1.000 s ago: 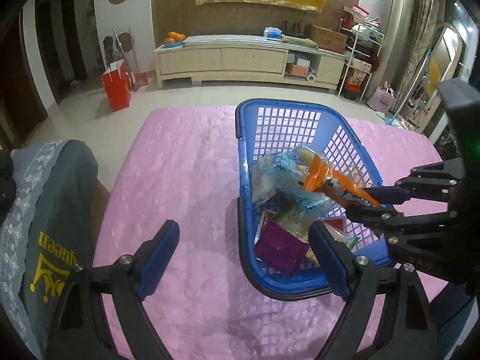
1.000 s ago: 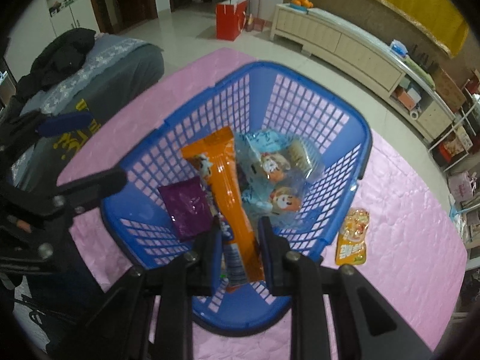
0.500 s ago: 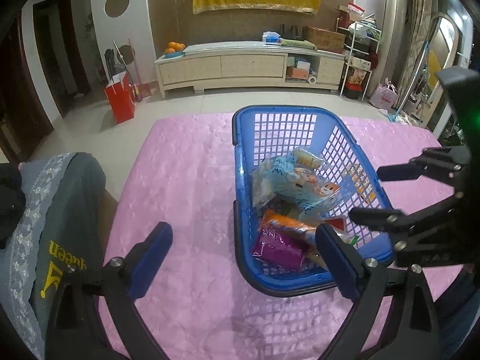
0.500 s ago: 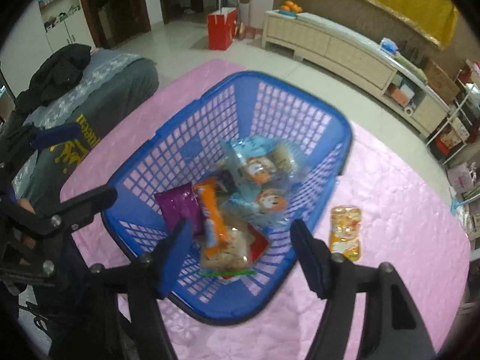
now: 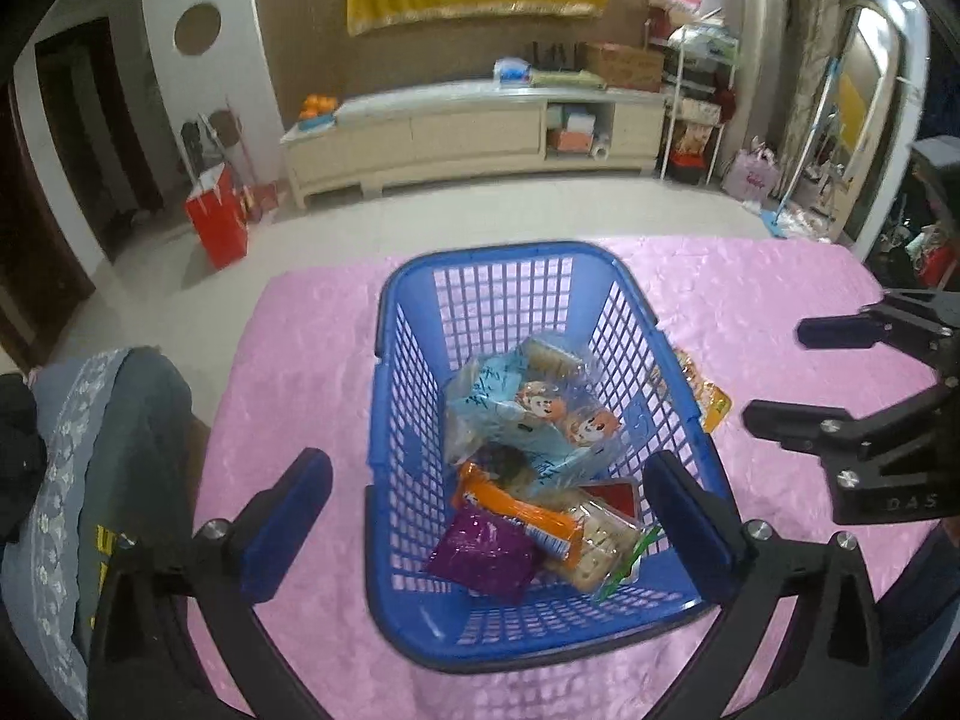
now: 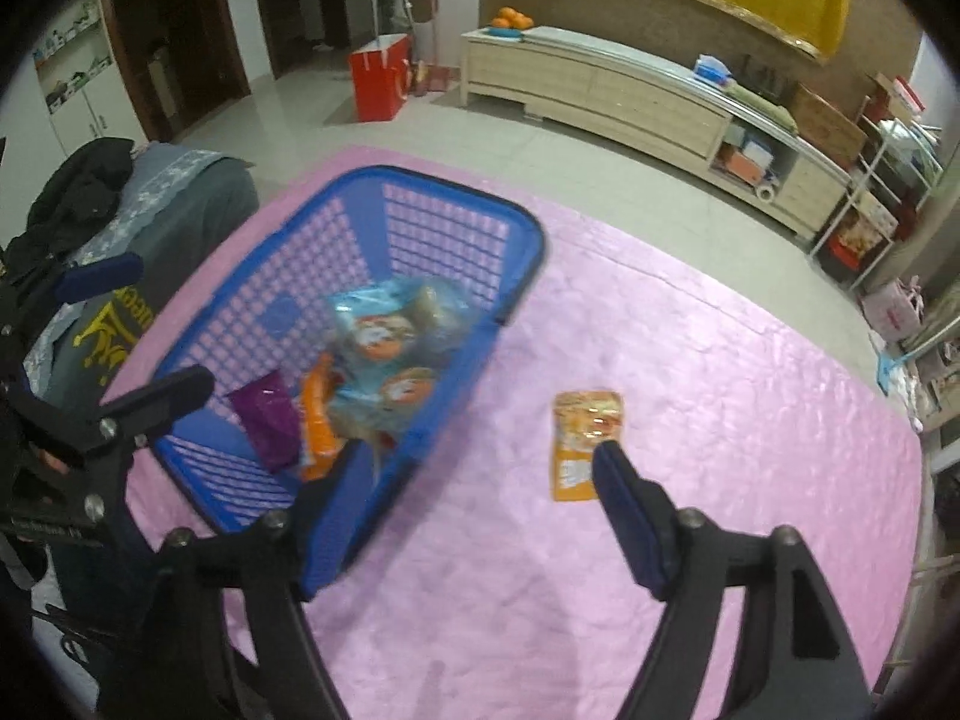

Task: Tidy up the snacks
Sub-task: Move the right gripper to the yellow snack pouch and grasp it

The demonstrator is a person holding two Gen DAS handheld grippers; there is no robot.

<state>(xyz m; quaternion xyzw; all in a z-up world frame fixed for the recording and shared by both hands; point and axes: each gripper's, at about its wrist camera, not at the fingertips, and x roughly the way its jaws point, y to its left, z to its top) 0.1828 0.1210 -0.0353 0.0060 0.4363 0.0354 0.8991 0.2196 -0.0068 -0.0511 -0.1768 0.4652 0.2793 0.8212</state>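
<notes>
Basket [image 6: 528, 252] on the pink cloth [image 6: 720, 390] holds most snacks, so swing the empty right gripper [image 6: 480, 510], jaws opening wide, over the orange pouch [image 6: 585, 438] lying beside it, while the left gripper [image 5: 489, 510], also opening and empty, waits.

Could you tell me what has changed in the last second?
The right hand-held gripper let go of the orange packet, now lying in the blue basket, and swung toward the yellow pouch, jaws opening. The left hand-held gripper widened, empty. Basket and pouch stayed put.
</notes>
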